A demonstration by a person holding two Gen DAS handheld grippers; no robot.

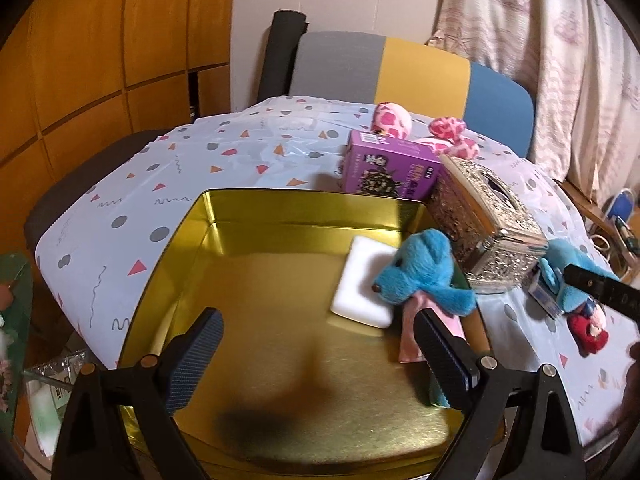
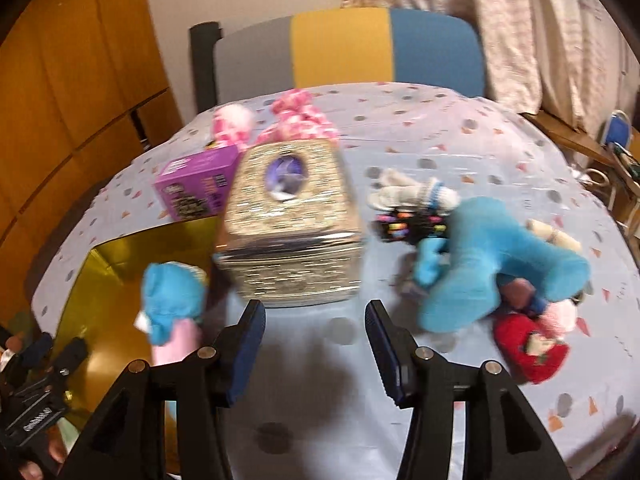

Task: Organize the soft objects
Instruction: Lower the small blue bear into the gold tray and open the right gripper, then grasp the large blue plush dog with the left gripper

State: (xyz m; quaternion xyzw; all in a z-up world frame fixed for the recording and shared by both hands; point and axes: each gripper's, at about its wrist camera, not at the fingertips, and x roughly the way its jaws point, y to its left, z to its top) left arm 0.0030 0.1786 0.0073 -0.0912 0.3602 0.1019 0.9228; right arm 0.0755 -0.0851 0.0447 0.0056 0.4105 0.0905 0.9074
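**Ana:** Tin first: shallow gold metal tin point(image 1: 208, 236) sits open on the patterned tablecloth point(image 1: 224, 152), already holding a white foam block point(image 1: 362, 284) and a blue plush dog in pink point(image 1: 420, 276) slumped over its right rim

**Ben:** Left gripper point(image 1: 320, 340) hovers above that tin, jaws released, nothing between them

**Ana:** Right gripper point(image 2: 316, 340), jaws spread and empty, faces the silver ornate tissue box point(image 2: 292, 224). Its likely next pick, I'd say: the blue plush toy point(image 2: 492, 264) beside the red plush point(image 2: 528, 348), well outside the tin

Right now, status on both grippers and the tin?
Left gripper open over gold tin. Right gripper open, empty. Blue plush draped on tin's right rim. Silver tissue box crowds it.
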